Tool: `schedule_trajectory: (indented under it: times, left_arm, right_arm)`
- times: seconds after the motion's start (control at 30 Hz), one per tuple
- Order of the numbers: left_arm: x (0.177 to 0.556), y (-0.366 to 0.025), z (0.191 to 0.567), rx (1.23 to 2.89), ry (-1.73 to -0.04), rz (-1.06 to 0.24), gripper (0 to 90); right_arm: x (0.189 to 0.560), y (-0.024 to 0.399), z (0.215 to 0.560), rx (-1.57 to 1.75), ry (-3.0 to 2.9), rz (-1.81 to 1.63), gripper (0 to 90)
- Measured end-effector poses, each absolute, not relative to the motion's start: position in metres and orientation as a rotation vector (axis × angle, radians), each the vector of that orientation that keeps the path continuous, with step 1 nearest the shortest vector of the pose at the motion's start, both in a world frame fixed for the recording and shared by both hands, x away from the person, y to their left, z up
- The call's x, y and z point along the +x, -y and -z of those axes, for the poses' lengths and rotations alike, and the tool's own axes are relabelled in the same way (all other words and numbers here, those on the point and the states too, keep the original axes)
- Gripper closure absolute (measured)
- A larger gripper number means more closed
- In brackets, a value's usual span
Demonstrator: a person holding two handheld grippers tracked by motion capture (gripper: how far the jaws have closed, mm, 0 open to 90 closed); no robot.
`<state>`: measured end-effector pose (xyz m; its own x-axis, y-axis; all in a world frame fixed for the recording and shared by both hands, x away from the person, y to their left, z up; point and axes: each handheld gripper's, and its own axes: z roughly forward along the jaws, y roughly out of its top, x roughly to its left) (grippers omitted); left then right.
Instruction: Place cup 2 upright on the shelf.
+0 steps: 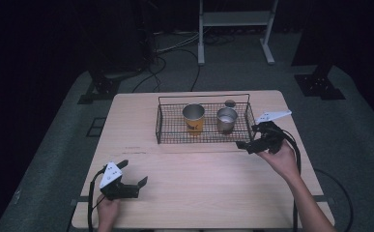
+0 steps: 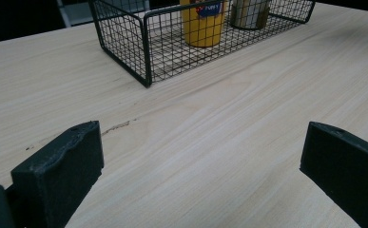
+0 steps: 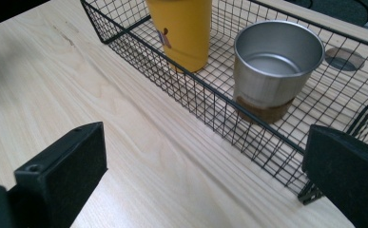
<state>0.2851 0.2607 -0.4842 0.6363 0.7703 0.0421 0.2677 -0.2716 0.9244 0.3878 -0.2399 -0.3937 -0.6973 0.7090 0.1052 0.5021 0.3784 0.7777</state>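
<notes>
Yellow cup (image 1: 194, 118) and steel cup (image 1: 226, 119) seen upright in black wire basket (image 1: 165, 126) on pale wood table (image 1: 199, 183); dark room; left gripper (image 1: 135, 173) and right gripper (image 1: 246, 137) held wide, empty.

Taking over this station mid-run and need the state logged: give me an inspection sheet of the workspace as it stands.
Surface: pale wooden table, bare in front, faint dark scuff.
Job's things: wire basket at the far side; yellow cup and steel cup upright inside, apart.
Clutter: nothing seen.
Grippers: left gripper open, near front left edge; right gripper open, by the basket's right end; both hold nothing.
Cables: gripper cable trails along right forearm; floor cables behind the table.
Surroundings: dark room, grey floor, white frame legs.
</notes>
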Motion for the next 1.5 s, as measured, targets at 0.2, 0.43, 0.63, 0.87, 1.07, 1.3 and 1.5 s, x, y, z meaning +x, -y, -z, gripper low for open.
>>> schedule_trajectory:
  times: [0.2,0.43,0.63,0.87,1.07,1.3,1.5]
  left_arm:
    - [0.285,-0.261,0.484,1.833,-0.832,-0.614,0.0]
    - [0.285,-0.261,0.484,1.832,-0.833,-0.614,0.0]
    - [0.285,-0.261,0.484,1.833,-0.833,-0.614,0.0]
    - [0.285,-0.260,0.484,1.834,-0.832,-0.615,0.0]
    - [0.285,-0.260,0.484,1.835,-0.830,-0.615,0.0]
    - [0.285,-0.260,0.484,1.834,-0.830,-0.615,0.0]
    - [0.285,-0.260,0.484,1.834,-0.830,-0.615,0.0]
  right_arm:
    - [0.380,0.245,0.400,1.093,-2.394,-1.216,0.2]
    - [0.373,0.249,0.405,1.092,-2.390,-1.211,0.3]
    - [0.369,0.256,0.412,1.117,-2.381,-1.219,0.3]
    - [0.361,0.260,0.415,1.120,-2.373,-1.228,0.3]
    - [0.354,0.263,0.420,1.133,-2.369,-1.228,0.3]
    - [0.347,0.264,0.426,1.123,-2.374,-1.217,0.3]
    - [0.342,0.264,0.430,1.123,-2.378,-1.210,0.3]
